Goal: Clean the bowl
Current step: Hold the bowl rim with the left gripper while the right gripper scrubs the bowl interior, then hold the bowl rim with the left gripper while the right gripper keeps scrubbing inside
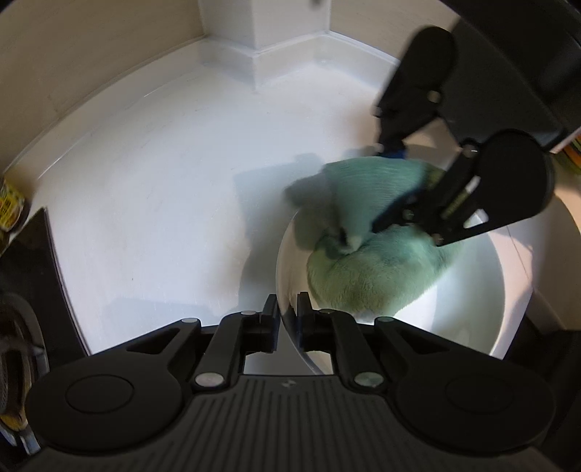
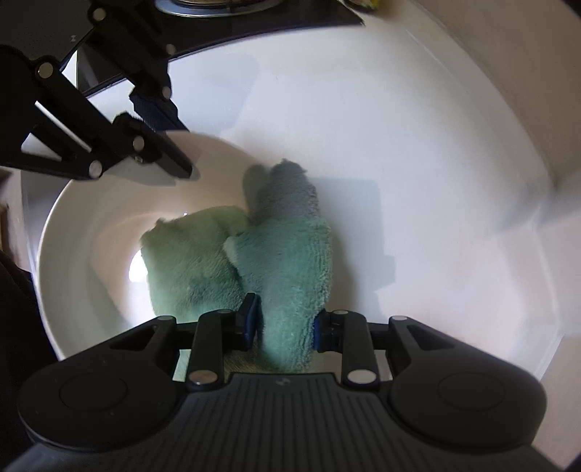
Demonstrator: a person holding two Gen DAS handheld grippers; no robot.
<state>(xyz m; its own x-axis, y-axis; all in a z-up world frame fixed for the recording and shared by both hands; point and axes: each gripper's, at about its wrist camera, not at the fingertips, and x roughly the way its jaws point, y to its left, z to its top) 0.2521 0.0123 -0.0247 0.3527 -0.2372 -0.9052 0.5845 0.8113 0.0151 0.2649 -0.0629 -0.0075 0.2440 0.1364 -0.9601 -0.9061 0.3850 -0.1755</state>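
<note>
A white bowl sits on a white counter. My left gripper is shut on the bowl's near rim and also shows in the right wrist view at the bowl's far left rim. My right gripper is shut on a green fluffy cloth. The cloth is bunched, part pressed inside the bowl, part draped over the rim. In the left wrist view the right gripper comes in from the upper right holding the cloth in the bowl.
The white counter runs to a beige wall with a white corner post. A black stove top with a burner lies beside the bowl. A yellow-labelled can stands at the left edge.
</note>
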